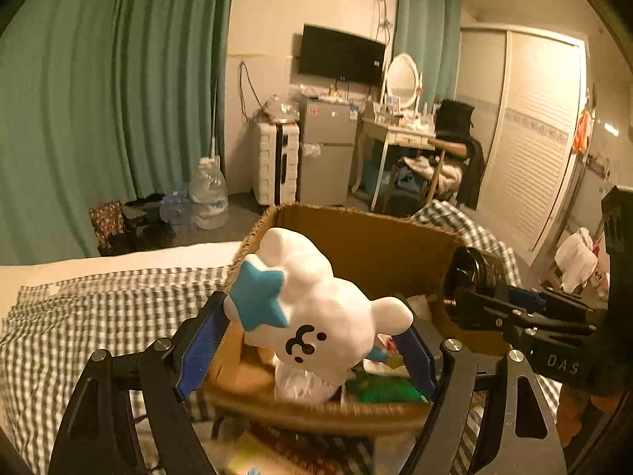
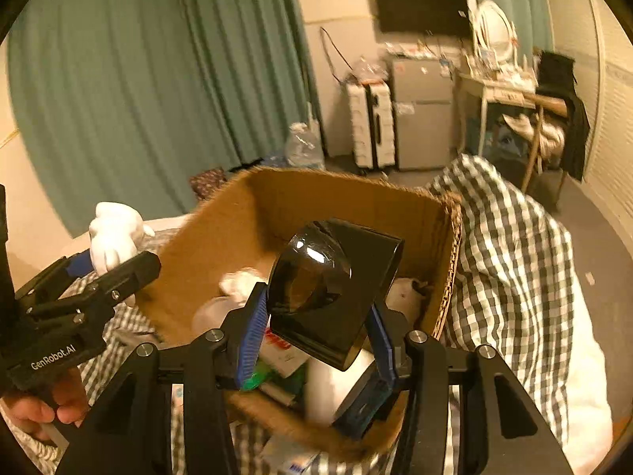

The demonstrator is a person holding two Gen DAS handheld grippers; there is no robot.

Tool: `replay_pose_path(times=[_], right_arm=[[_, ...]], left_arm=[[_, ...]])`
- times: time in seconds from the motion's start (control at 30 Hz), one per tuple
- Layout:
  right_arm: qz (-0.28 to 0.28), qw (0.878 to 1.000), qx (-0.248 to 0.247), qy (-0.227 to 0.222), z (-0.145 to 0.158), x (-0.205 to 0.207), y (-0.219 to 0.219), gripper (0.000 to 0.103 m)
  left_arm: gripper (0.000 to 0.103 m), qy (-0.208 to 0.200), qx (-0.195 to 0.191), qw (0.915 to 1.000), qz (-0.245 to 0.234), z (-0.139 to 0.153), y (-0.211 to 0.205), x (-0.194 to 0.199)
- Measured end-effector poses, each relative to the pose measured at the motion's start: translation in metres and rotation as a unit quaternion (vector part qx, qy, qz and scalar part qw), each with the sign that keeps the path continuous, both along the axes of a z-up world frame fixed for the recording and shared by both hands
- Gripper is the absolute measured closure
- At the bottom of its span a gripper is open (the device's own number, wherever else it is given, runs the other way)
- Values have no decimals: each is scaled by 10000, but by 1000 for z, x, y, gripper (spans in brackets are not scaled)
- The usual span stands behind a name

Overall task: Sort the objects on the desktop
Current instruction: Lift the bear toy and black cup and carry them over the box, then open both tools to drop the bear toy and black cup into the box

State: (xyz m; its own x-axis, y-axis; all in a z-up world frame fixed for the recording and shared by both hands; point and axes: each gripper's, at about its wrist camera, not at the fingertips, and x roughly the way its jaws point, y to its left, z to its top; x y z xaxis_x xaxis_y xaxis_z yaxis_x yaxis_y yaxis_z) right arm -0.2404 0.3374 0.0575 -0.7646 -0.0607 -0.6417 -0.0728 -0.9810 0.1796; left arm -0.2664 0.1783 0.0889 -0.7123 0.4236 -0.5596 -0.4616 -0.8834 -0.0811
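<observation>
A cardboard box (image 2: 316, 206) is set on a checked bedcover (image 1: 99, 308), with packets and a green item (image 1: 379, 392) lying inside. A bear toy (image 1: 316, 316) is held over the box's left side, a domed block (image 2: 332, 289) over its right. A fridge (image 1: 326, 150) is seen behind, a suitcase (image 1: 277, 162) left of it, a dressing table (image 1: 399, 134) right.

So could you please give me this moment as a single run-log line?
left gripper: shut on white toy | right gripper: shut on black device | both over cardboard box | box: partly filled
</observation>
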Motion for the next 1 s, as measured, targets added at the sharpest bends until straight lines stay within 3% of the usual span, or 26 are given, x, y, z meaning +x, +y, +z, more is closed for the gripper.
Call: replay_pose_path(times=[0.13, 0.17, 0.2, 0.23, 0.3, 0.53, 0.8, 1.0], right_arm=[[-183, 9995, -117, -236, -20, -20, 15, 51], [-220, 9993, -135, -262, -22, -21, 17, 44], [-273, 9992, -147, -258, -23, -19, 18, 24], [-334, 9992, -161, -175, -22, -17, 19, 19], [-387, 9991, -165, -84, -19, -10, 21, 19], [-428, 9989, -168, 55, 3, 23, 14, 19], [99, 9997, 163, 148, 29, 73, -39, 19], [526, 9985, 67, 141, 20, 93, -88, 19]], left_arm=[[20, -182, -167, 9995, -181, -23, 24, -28], [19, -219, -215, 9994, -189, -28, 27, -30], [12, -252, -324, 9990, -147, -31, 32, -33], [7, -261, -488, 9985, -29, -36, 35, -33], [4, -242, -732, 9970, 116, -39, 40, -29], [4, -9, -808, 9967, -59, -18, 15, 16], [0, 97, -358, 9991, 218, 28, -58, 63], [0, 117, -191, 9974, 685, 21, -118, 101]])
